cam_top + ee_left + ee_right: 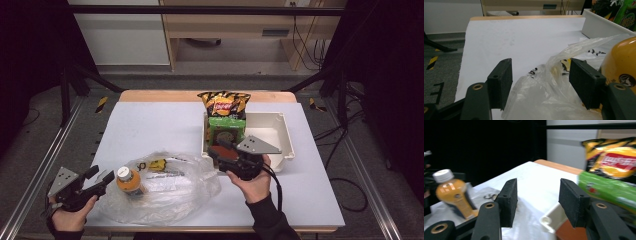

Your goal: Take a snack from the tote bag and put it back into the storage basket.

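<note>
A clear plastic bag (172,187) lies crumpled at the table's front, with an orange drink bottle (130,181) with a white cap standing at its left end. My left gripper (101,175) is open just left of the bottle. In the left gripper view a fold of the bag (549,87) rises between the wide jaws without being pinched, and the bottle (621,65) bulges at the right. My right gripper (216,149) hovers open at the front left corner of a white bin (285,131). Between its jaws (537,200) there is nothing.
The bin holds a yellow chip bag (225,104) standing at its back left, a green packet (226,129) in front of it and something orange-red (220,150) below. The right gripper view has the bottle (454,192) at far left and the chip bag (616,161) at right.
</note>
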`<move>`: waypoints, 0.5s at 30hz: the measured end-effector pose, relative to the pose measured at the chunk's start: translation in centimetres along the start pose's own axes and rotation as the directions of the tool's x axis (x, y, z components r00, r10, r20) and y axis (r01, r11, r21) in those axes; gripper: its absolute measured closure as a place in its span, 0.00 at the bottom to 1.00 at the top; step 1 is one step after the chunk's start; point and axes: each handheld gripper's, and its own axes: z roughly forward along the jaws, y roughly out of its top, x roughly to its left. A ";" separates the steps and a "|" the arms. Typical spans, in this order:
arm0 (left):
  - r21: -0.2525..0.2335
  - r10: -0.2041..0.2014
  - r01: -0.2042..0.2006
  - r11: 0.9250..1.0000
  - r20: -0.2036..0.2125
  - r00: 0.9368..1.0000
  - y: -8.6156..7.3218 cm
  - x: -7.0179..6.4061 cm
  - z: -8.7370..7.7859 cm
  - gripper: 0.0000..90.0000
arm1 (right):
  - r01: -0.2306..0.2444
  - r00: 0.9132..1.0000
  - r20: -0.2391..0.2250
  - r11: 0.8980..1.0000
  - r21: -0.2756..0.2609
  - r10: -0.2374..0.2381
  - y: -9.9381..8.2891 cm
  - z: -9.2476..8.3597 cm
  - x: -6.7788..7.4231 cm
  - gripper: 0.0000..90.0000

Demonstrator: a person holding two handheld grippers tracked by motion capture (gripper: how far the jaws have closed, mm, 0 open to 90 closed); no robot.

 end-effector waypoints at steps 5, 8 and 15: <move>-0.012 -0.008 0.008 1.000 0.004 1.000 0.1 0.3 -0.3 0.41 | 0.030 0.999 -0.023 0.999 0.023 -0.030 -0.3 1.2 1.5 0.52; -0.027 -0.013 0.013 1.000 0.009 1.000 0.2 0.4 -0.7 0.42 | 0.021 0.999 -0.047 0.999 0.039 -0.019 -0.6 1.8 1.9 0.53; -0.098 0.008 -0.002 0.995 0.056 0.998 1.4 0.0 -2.5 0.42 | 0.022 0.998 -0.059 0.999 0.039 -0.020 -1.3 1.5 1.7 0.45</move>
